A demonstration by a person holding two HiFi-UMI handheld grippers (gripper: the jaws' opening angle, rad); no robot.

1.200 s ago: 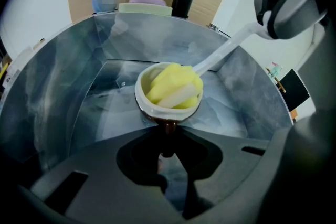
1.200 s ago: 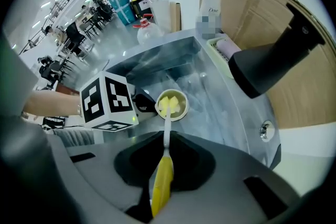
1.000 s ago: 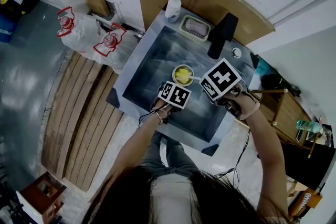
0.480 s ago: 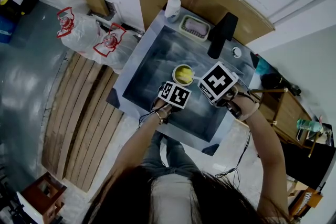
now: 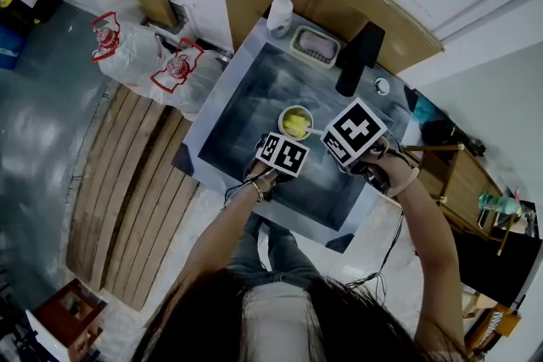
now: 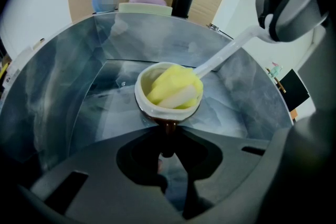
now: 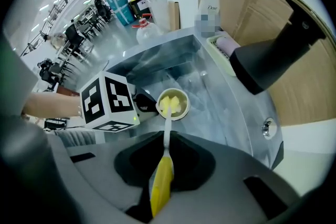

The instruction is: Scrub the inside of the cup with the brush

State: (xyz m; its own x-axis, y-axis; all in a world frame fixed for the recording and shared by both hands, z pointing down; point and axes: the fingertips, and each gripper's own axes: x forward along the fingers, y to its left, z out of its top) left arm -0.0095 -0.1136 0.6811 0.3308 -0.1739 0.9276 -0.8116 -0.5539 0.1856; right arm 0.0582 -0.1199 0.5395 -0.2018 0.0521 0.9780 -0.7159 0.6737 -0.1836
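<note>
A cup (image 6: 167, 105) with a white rim and brown outside stands tilted in the steel sink (image 6: 73, 92). My left gripper (image 6: 167, 150) is shut on the cup's brown handle. The brush's yellow sponge head (image 6: 173, 86) sits inside the cup, and its white shaft (image 6: 223, 55) rises to the upper right. In the right gripper view, my right gripper (image 7: 163, 168) is shut on the brush's yellow grip (image 7: 161, 186), with the shaft running down into the cup (image 7: 173, 104). From the head view the cup (image 5: 295, 123) lies just beyond both marker cubes.
A black faucet (image 5: 357, 55) stands at the sink's far edge, with a soap dish holding a pink bar (image 5: 316, 44) and a pump bottle (image 5: 282, 8) beside it. Plastic bags (image 5: 140, 53) lie on the floor left of the sink. The sink walls enclose the cup closely.
The right gripper's cube shifted slightly left and came partly back, and the sponge head moved a little inside the cup. The left gripper and cup kept still.
</note>
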